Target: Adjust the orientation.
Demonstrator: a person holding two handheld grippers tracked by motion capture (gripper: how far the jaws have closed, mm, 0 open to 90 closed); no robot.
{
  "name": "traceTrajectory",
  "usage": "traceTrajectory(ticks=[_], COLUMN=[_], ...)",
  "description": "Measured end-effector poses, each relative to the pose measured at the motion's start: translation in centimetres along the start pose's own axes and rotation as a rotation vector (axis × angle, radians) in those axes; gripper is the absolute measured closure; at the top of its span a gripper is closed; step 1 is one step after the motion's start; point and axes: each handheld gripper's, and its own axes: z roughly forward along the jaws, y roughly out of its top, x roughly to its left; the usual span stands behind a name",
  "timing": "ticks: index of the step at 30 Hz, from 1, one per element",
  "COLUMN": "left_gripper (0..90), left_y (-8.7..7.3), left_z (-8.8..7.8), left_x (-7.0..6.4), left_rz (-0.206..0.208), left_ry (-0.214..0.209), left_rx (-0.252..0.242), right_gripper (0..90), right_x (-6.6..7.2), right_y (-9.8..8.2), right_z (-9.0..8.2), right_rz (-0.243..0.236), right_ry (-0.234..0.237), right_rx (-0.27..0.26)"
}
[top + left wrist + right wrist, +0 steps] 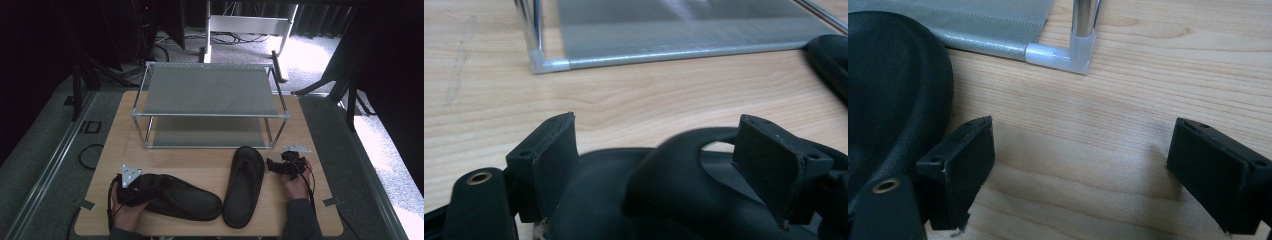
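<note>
A: Your thing is the black rubber flip-flop sandal on the left (177, 196): matte, lying flat at the near edge of the light wooden table (200, 160), toe strap up.

B: And your left gripper (145, 190)?

A: Jaws wide, straddling the strap (684, 165); pads not pressing it.

B: Your right gripper (272, 166)?

A: Spread too, nothing between its jaws but bare wood. It sits just beside the second black rubber sandal (244, 185), which lies lengthwise, toe toward the rack.

B: Behind them?

A: The two-tier metal-frame shoe rack with grey mesh shelves (210, 92), both shelves bare. Its corner post (1083, 35) stands near your right gripper.
</note>
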Motion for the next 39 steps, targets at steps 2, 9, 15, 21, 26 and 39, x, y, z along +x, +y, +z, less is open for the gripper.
traceTrajectory(ticks=[2, 9, 15, 21, 26, 39], left_gripper=[18.0, 16.5, 15.2, 15.5, 15.4, 15.3], left_y=[-0.3, -1.0, -1.8, -2.3, -2.6, -1.4], left_z=[-0.2, -0.7, -1.2, -1.7, -1.5, 0.6], left_x=[-0.3, -1.0, -2.0, -2.6, -3.4, -4.2], left_rz=[0.003, 0.001, 0.018, 0.015, 0.031, 0.089], left_ry=[-0.010, -0.008, 0.001, -0.015, -0.032, 0.015], left_rx=[-0.001, 0.008, 0.007, 0.001, 0.020, 0.070], right_gripper=[11.6, 11.6, 11.6, 11.6, 11.6, 11.6], right_x=[0.0, 0.0, 0.0, 0.0, 0.0, 0.0], right_y=[0.0, 0.0, 0.0, -0.1, -0.1, -0.1], right_z=[0.0, 0.0, 0.0, -0.1, -0.1, -0.1], right_rz=[0.000, 0.004, 0.004, 0.005, 0.005, 0.005], right_ry=[0.000, -0.003, -0.004, -0.005, -0.005, -0.006], right_rx=[0.000, 0.000, 0.000, 0.000, 0.000, 0.000])
